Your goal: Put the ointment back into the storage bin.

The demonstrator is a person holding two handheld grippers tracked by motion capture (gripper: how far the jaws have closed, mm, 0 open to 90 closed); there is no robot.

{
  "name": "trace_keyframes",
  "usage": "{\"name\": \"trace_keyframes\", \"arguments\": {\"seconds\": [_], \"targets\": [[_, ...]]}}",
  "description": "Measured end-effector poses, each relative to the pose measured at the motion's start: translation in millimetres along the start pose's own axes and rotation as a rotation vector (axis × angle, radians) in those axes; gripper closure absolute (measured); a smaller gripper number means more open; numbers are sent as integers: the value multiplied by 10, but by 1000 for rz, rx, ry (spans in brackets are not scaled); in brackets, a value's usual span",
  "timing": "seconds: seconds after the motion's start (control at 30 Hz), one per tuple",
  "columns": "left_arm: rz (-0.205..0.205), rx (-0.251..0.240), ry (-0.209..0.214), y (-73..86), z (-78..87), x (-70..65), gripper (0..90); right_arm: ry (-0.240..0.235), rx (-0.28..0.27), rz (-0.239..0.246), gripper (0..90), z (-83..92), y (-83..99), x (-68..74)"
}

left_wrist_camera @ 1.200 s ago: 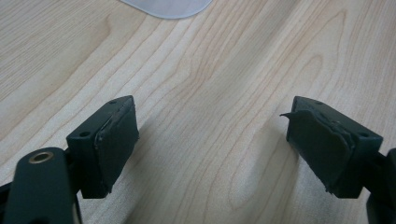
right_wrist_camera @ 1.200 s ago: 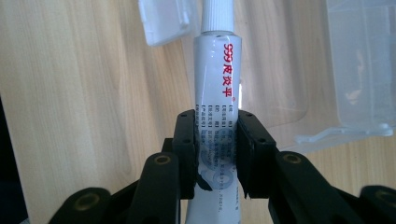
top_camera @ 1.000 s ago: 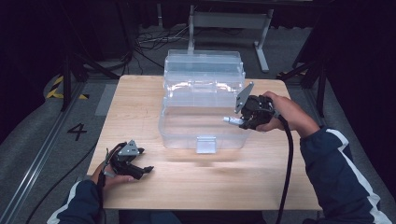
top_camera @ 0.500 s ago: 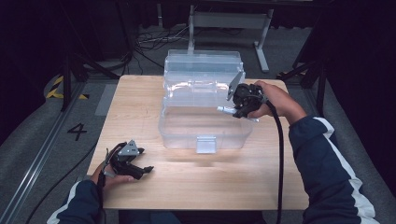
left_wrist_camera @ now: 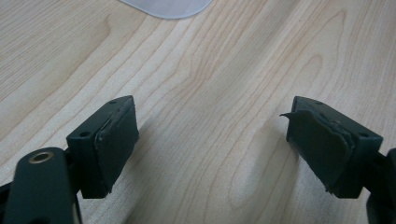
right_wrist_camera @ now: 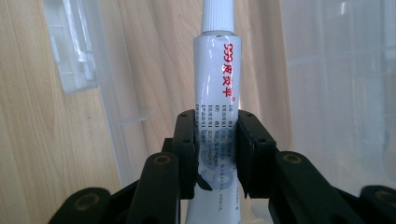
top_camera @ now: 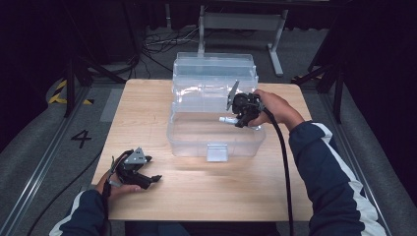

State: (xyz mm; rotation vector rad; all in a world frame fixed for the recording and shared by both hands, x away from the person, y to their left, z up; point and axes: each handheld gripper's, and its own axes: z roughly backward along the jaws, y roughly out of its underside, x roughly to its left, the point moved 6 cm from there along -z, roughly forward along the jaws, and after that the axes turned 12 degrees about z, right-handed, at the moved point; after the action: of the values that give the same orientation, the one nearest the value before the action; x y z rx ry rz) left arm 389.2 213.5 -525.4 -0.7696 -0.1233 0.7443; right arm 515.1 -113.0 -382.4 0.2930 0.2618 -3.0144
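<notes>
A: Right gripper point(right_wrist_camera: 215, 140) state?
B: Jaws clamped on a white tube point(right_wrist_camera: 215, 93), red print, cap pointing away, held over the clear box point(top_camera: 196, 137).
A: Left gripper point(left_wrist_camera: 212, 149)?
B: Jaws wide apart, nothing between them, low over bare table point(top_camera: 147, 108), well apart from the box's front wall.

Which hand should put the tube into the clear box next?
Right. The right gripper already clamps the tube above the box; the left gripper rests open on the table.

Your light wooden desk point(top_camera: 162, 113) carries the clear plastic box point(top_camera: 216, 132), and your left hand-held gripper point(top_camera: 156, 178) rests near its front-left corner.
</notes>
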Motion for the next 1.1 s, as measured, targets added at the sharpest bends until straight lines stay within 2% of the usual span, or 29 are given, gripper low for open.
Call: {"name": "trace_keyframes", "arguments": {"seconds": [0.33,0.5,0.57,0.63,0.8,1.03,1.1], "targets": [[0,1,0,0,1,0,169,-25,16,7,720,-267,33,-55],[0,0,0,0,0,0,168,-53,45,-4,720,-429,105,-50],[0,0,0,0,0,0,168,-67,44,8,719,-480,134,-45],[-1,1,0,0,0,0,169,-75,54,8,719,-511,157,-36],[0,1,0,0,1,0,169,-96,39,9,718,-563,177,-6],[-1,0,0,0,0,1,168,-121,69,22,718,-662,163,46],[0,1,0,0,0,0,169,-126,60,17,717,-678,152,51]]}}
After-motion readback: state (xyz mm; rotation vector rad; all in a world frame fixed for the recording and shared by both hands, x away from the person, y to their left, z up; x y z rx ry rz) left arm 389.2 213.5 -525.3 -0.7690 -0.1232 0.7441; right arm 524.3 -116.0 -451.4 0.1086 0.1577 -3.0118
